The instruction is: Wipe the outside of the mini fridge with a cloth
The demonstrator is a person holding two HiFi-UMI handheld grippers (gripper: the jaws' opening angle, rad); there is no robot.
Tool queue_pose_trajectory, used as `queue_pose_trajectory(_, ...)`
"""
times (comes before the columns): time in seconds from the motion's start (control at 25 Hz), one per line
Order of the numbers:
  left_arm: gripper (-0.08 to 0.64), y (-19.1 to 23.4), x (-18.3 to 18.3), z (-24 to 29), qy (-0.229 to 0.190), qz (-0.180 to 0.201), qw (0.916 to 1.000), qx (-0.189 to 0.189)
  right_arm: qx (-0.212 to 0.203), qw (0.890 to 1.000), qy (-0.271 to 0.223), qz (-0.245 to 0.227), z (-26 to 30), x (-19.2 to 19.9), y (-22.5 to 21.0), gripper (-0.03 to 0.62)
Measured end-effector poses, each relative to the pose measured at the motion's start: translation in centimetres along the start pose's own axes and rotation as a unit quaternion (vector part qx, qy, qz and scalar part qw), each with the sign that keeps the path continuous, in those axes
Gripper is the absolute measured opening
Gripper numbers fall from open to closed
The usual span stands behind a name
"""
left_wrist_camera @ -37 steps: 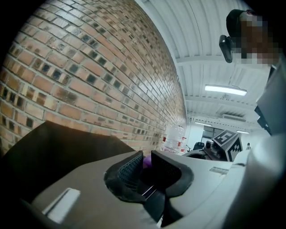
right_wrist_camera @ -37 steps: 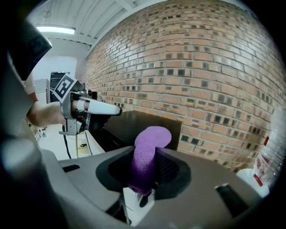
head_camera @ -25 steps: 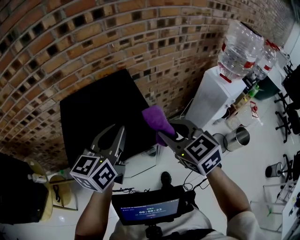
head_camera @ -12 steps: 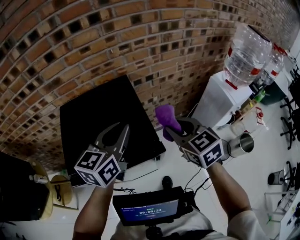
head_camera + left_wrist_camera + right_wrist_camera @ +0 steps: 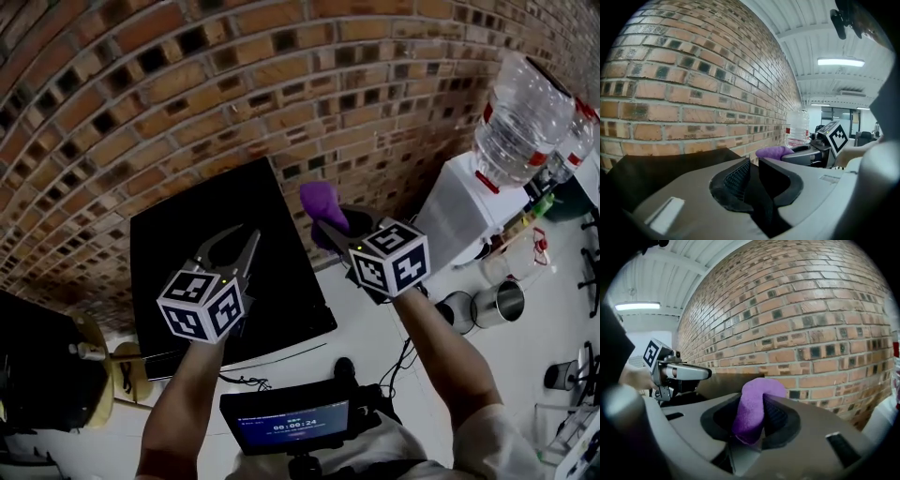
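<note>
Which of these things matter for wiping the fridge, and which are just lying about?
For the job: purple cloth, clamped in the right gripper; black mini fridge by the brick wall.
Lying about: white water dispenser with its bottle; metal cans.

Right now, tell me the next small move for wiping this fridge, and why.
Probably lower the right hand-held gripper until the purple cloth meets the mini fridge top: the cloth is clamped in its jaws and seems to hover by the fridge's right edge, not yet touching.
</note>
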State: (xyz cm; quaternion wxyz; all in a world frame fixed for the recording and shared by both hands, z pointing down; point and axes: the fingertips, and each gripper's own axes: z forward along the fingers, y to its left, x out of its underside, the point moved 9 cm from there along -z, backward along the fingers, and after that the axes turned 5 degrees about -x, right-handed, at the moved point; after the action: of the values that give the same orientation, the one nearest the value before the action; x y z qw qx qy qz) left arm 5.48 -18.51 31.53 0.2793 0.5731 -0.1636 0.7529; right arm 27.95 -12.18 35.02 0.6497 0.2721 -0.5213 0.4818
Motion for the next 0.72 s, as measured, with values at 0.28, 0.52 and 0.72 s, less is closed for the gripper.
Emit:
queue_pose_trajectory(0.28, 0.061, 0.9, -0.1, 1.7, 0.013, -0.005, 0.9994, -0.030, -0.039, 0.998, -0.023, 0.045, 5.8, -1.7, -3.2, 0.123)
queue_pose_trajectory(0.52, 0.032, 1.0, -0.2, 1.6, -0.003, -0.019, 0.9987, -0.046, -0.066, 0.993, -0.050, 0.086, 8.7, -2.4, -5.8, 0.123)
queue_pose_trajectory(0.72, 0.032, 1.1, -0.2, 1.2, -0.015, -0.020, 0.9978, -0.061, -0.098, 0.985, -0.089, 0.112, 10.7, -2.8, -6.7, 0.121)
